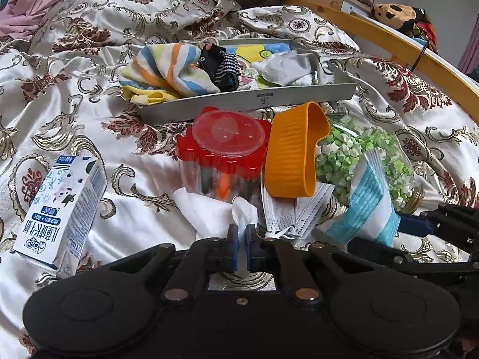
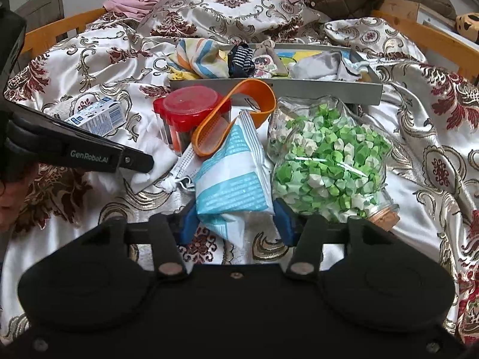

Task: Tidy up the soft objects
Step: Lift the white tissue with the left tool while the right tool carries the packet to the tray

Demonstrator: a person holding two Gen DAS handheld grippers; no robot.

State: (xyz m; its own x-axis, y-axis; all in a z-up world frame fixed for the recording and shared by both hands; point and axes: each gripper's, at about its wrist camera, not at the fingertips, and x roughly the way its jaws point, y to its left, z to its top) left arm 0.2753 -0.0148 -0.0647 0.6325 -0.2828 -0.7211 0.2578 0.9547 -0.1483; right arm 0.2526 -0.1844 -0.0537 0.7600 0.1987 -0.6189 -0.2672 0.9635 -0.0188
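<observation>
My left gripper is shut on a white tissue that lies on the bed in front of a red-lidded jar. My right gripper has its jaws closed on a blue-and-white soft packet, which also shows in the left wrist view. A grey tray further back holds a striped towel, a black striped sock and a grey cloth. A face mask lies between the tissue and the packet.
An orange silicone band leans on the jar. A clear jar of green paper stars lies right of the packet. A milk carton lies at the left. A wooden bed rail runs behind, with pillows beyond.
</observation>
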